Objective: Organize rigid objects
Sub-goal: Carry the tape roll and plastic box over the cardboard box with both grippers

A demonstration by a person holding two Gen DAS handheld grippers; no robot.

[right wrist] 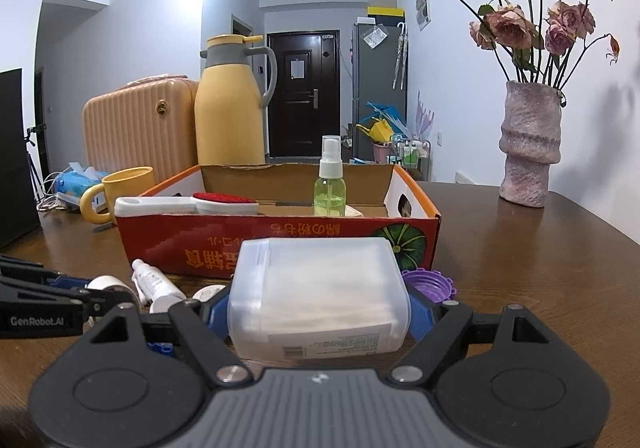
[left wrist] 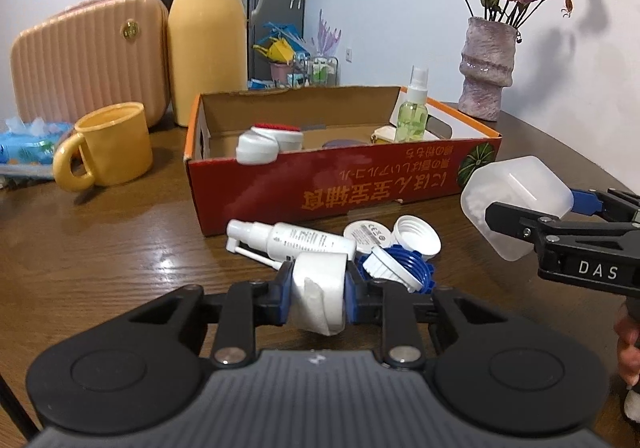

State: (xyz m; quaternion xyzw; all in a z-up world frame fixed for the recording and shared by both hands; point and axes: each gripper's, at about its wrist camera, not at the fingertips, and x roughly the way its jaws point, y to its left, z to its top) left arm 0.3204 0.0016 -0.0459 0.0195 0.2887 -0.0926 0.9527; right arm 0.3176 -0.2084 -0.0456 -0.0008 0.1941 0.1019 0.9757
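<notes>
Tongs on the left [left wrist: 318, 290] are closed around a small white bottle [left wrist: 320, 288], pinched between the blue pads and lifted just above the wooden tabletop [left wrist: 120, 248], near the camera. Just beyond it lie a white spray bottle [left wrist: 296, 238] on its side, a white screw cap [left wrist: 416, 236], a round white lid [left wrist: 366, 232] and a blue ribbed cap [left wrist: 404, 268], all bunched together in front of the red cardboard box [left wrist: 340, 183]. The right tongs [right wrist: 320, 312] grip a translucent plastic container [right wrist: 320, 296] filled with white sticks, held off the tabletop just near of the box's front wall; from the left wrist view it hangs at the right, beside the box's near right corner. A purple cap [right wrist: 430, 282] lies on the tabletop just right of that container. Inside the box stand a green spray bottle [right wrist: 330, 193] toward the far right and a white brush with a red pad [right wrist: 188, 203] at the left. Left of the box sit a yellow mug [left wrist: 106, 145], a tall yellow thermos [left wrist: 208, 35] and a pink ribbed case [left wrist: 88, 55]; a pink vase of dried roses [left wrist: 486, 67] stands far right.
</notes>
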